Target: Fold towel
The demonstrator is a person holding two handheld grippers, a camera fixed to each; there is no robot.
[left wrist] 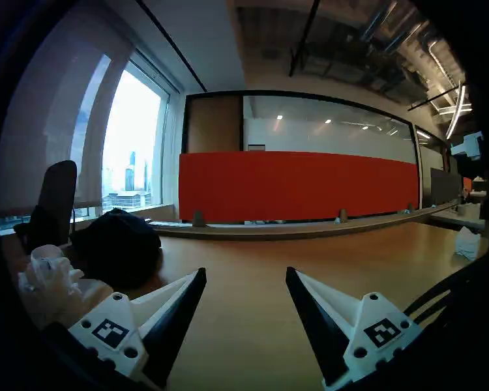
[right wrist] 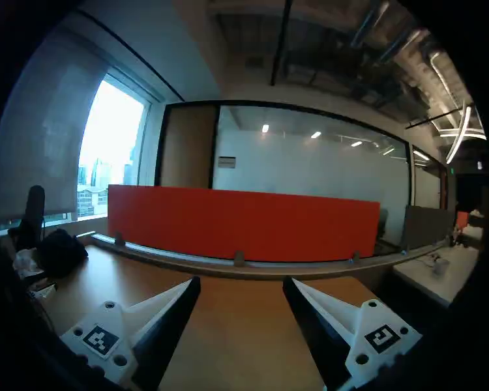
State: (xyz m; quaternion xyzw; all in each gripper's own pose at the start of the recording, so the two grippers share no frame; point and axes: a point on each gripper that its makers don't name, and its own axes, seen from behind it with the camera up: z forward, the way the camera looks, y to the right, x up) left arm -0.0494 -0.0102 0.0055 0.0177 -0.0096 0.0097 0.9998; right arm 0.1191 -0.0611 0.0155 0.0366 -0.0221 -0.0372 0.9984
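Now, left claw (left wrist: 245, 270): its fingers (left wrist: 173, 306) stand apart with nothing between them, at 6 o'clock in the left gripper view, over the bare wooden table (left wrist: 257, 339).
crumpled white thing (left wrist: 52, 280): on the table at 8 o'clock, just beside the claw's left finger; I cannot tell what it is.
black chair back (left wrist: 54, 192): at 9 o'clock, past the table's left edge.
dark bundle (left wrist: 117, 244): on the table at 9 o'clock, just behind the crumpled white thing.
window (left wrist: 130, 163): at 10 o'clock, bright, with a blind (left wrist: 55, 130) partly down.
red partition (left wrist: 296, 186): at the centre, running along the table's far edge, with a glass wall (left wrist: 323, 124) behind it.
small white object (left wrist: 467, 242): at 3 o'clock, near the table's right end; too small to name.
right claw (right wrist: 241, 281): its fingers stand apart and empty at 6 o'clock in the right gripper view, over the same wooden table; the dark bundle (right wrist: 60, 253) lies at 9 o'clock, well apart from it.
white side table (right wrist: 433, 283): at 4 o'clock, carrying a cup (right wrist: 442, 266).
towel: I cannot tell where it lies.
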